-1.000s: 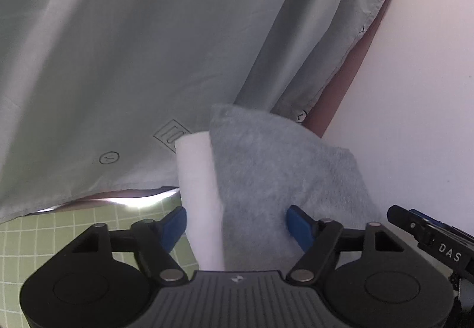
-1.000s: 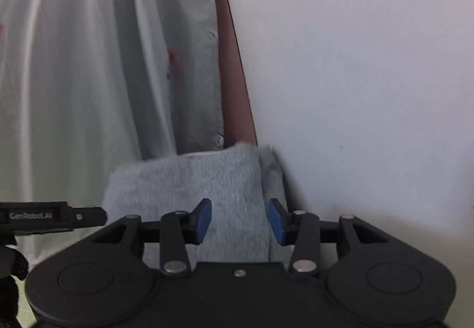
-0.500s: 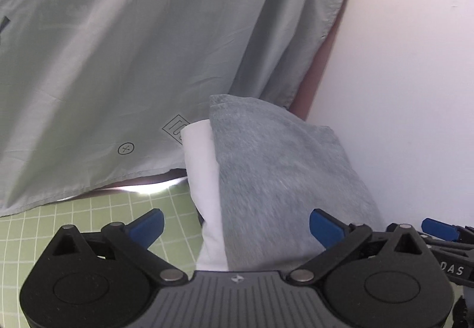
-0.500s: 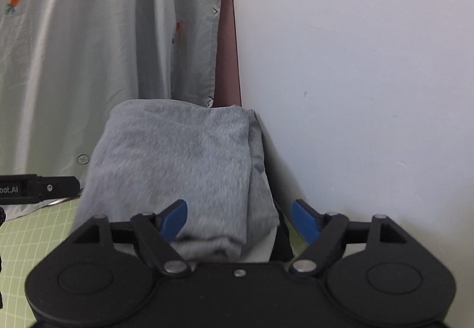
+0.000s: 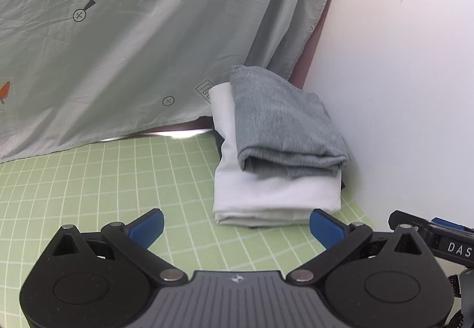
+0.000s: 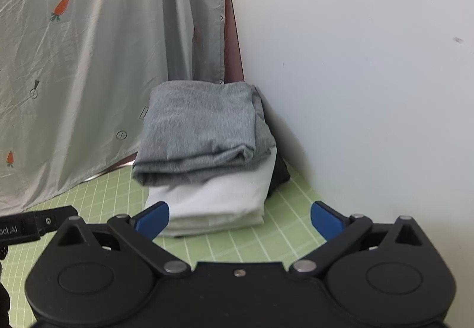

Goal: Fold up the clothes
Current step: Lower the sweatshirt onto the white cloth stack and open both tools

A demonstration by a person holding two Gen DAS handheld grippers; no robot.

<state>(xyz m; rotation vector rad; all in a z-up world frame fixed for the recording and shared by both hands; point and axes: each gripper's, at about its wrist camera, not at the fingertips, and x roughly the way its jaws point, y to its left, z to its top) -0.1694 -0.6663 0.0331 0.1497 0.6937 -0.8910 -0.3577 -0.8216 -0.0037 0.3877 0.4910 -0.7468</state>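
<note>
The folded grey garment (image 5: 284, 126) lies on top of a folded white garment (image 5: 275, 194), and a dark garment (image 6: 280, 177) shows as a sliver under the stack on its right side. In the left wrist view the stack sits right of centre, its long axis running from the lower middle of the frame up toward the corner where the curtain meets the wall; the rounded fold edges of both upper pieces face the camera. In the right wrist view the grey garment (image 6: 201, 132) fills the middle of the frame, again with its folded edge toward the lens, and the white one (image 6: 216, 200) sticks out beneath it at the front.

The stack rests on a green gridded mat (image 5: 103, 185), pushed close against the white wall (image 5: 400, 91) on the right side of the frame. Behind it hangs a pale green curtain (image 5: 133, 46) printed with small carrots and symbols, its hem reaching the mat in the left half of the picture.

The left gripper (image 5: 236, 225) is spread wide with nothing between its blue fingertips, near the front edge of the stack but apart from it. The right gripper (image 6: 239, 217) is likewise spread wide and empty, its left blue pad overlapping the white garment's front corner in the picture; contact cannot be told.
</note>
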